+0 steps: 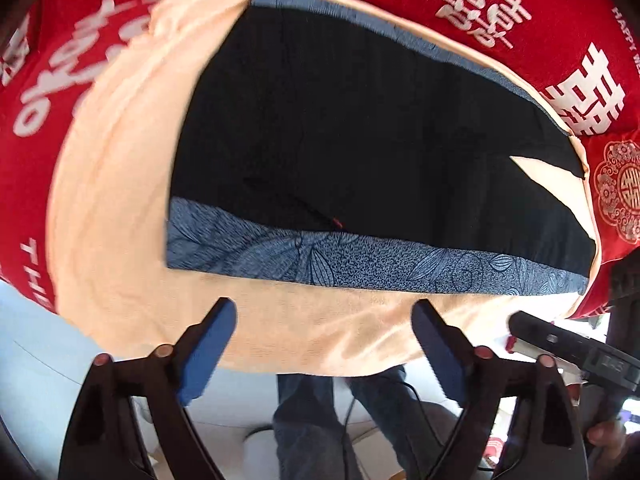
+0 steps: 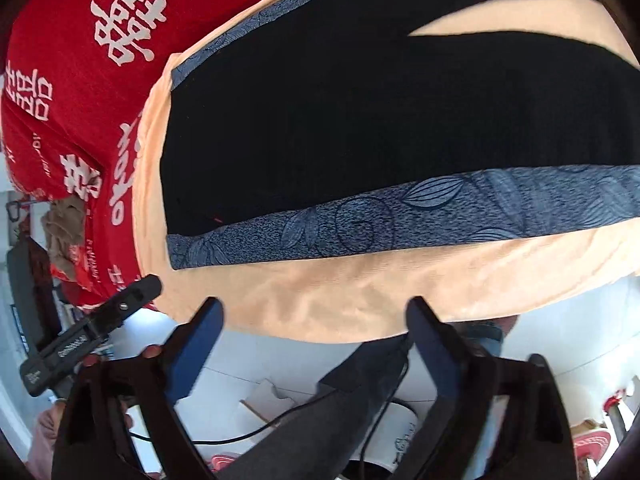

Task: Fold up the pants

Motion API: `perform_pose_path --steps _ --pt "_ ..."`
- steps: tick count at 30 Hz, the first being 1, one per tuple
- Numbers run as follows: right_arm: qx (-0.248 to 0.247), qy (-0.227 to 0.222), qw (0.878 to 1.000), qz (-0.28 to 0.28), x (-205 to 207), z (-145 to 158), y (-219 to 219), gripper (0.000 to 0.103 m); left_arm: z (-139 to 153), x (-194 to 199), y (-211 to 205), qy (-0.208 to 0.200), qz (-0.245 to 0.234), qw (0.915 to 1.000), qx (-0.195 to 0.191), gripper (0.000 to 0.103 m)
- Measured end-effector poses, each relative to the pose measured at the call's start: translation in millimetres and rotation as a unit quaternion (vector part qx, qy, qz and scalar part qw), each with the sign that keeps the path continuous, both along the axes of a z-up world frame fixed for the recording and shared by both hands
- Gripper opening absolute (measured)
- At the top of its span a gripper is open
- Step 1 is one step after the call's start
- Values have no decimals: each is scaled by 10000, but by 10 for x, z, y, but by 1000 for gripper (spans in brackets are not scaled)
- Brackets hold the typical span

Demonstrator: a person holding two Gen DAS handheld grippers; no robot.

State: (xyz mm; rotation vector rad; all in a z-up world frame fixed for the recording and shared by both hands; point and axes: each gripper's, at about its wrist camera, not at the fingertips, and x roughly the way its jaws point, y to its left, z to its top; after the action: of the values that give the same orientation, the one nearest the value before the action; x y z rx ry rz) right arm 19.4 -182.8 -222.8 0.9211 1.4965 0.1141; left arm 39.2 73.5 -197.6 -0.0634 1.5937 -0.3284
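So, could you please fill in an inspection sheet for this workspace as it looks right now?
Surface: peach cloth spread over a red cloth with white lettering.
Job's things: black pants with blue patterned side bands, lying flat on the peach cloth, legs apart at one end.
Clutter: a crumpled brownish cloth on the red cloth's far edge.
Grippers: left gripper and right gripper both open, at the near edge of the peach cloth, nothing between the fingers.
Cables: a black cable on the floor.
Surroundings: pale floor; the person's legs in jeans below the edge.
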Motion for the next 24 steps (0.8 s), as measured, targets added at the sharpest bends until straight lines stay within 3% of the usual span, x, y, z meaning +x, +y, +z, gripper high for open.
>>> perform_pose_path --steps 2,8,15,17,20,24 --pt "432 121 9987 -238 -42 -269 -11 49 -173 5 22 110 204 9997 -92 89" --pt "962 23 9919 -831 -190 -776 -143 49 -494 -68 99 295 570 9973 -351 89" --pt "1818 -283 9692 -1637 -173 -1098 -293 49 -690 -127 78 454 629 9941 -759 89" --pt "2010 -341 9639 -1712 -126 -1105 -273 47 -739 -138 70 535 626 9929 -859 89" --pt "2237 -678 9578 -1674 -25 -988 -251 31 -761 -126 74 622 753 9892 -1090 89" --pt "2310 -908 9563 -1548 57 -808 -263 31 -790 -44 89 788 1235 9759 -1617 89"
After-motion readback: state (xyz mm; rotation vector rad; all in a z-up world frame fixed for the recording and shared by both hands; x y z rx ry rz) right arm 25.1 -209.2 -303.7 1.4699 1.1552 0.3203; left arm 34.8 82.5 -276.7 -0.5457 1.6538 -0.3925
